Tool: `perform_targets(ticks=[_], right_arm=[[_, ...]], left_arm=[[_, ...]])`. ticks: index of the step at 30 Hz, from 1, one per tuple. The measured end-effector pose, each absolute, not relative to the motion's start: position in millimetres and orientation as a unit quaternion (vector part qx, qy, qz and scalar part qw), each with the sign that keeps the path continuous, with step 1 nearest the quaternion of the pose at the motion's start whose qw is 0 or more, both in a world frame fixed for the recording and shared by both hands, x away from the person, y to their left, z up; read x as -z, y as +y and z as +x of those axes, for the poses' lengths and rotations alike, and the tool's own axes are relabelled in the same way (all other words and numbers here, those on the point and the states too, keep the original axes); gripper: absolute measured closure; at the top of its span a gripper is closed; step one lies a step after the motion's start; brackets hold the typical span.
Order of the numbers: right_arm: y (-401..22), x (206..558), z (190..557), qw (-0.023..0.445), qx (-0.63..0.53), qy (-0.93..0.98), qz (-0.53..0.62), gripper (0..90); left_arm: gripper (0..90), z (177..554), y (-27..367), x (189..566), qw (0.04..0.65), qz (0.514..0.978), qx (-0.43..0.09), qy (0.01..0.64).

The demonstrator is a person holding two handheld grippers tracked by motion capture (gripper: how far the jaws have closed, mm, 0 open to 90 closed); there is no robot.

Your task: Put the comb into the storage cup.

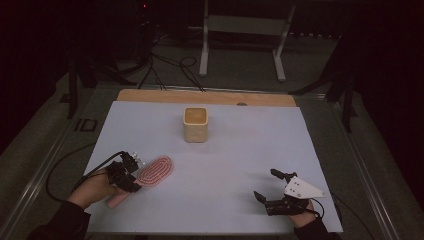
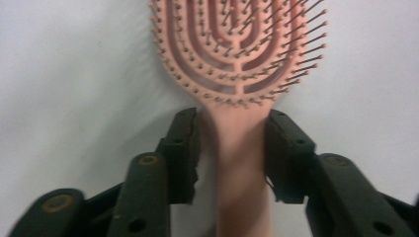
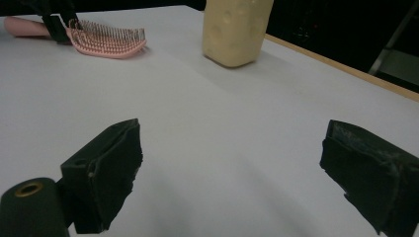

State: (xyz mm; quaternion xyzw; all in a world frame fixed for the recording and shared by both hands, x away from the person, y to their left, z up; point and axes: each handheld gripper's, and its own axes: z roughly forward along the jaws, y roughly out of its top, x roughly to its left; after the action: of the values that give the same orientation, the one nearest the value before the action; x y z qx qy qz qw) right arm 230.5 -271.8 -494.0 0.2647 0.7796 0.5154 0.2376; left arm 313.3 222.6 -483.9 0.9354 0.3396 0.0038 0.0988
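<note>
Left tongs (image 2: 232, 148): jaws set on either side of the neck of the pink plastic hairbrush with its oval, slotted, bristled head (image 2: 232, 44); in the left gripper view both black pads lie against the handle just below the head, clamped on it.
Hairbrush: lies flat on the white tabletop (image 1: 225, 165) at the near left, bristles up, head pointing towards the middle, handle end under the person's left hand (image 1: 95, 187). In the right gripper view it shows at the far left (image 3: 106, 42), with the left tongs at its neck.
Right tongs (image 1: 272, 186): jaws wide apart, nothing between them, low over the tabletop at the near right, well apart from the hairbrush; a grey three-cornered plate sits on top.
Cream square holder (image 1: 195, 124): an open-topped, rounded container with a dimpled side, upright on the tabletop towards the far middle, apart from both tongs and from the hairbrush.
Tabletop edge: a bare wooden strip (image 1: 205, 96) runs along the far side.
</note>
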Motion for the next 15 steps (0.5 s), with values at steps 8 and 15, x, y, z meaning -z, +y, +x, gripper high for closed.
perform_targets(ticks=[8,15], right_arm=[[-271.9,493.7,230.3,0.238,-0.516,0.779,0.264,8.5],[-271.7,494.0,230.3,0.237,-0.516,0.780,0.265,8.5]], left_arm=[[67.0,314.4,222.6,485.8,0.101,0.933,0.009,0.346],[69.5,314.5,225.0,486.4,0.106,0.930,0.012,0.353]])
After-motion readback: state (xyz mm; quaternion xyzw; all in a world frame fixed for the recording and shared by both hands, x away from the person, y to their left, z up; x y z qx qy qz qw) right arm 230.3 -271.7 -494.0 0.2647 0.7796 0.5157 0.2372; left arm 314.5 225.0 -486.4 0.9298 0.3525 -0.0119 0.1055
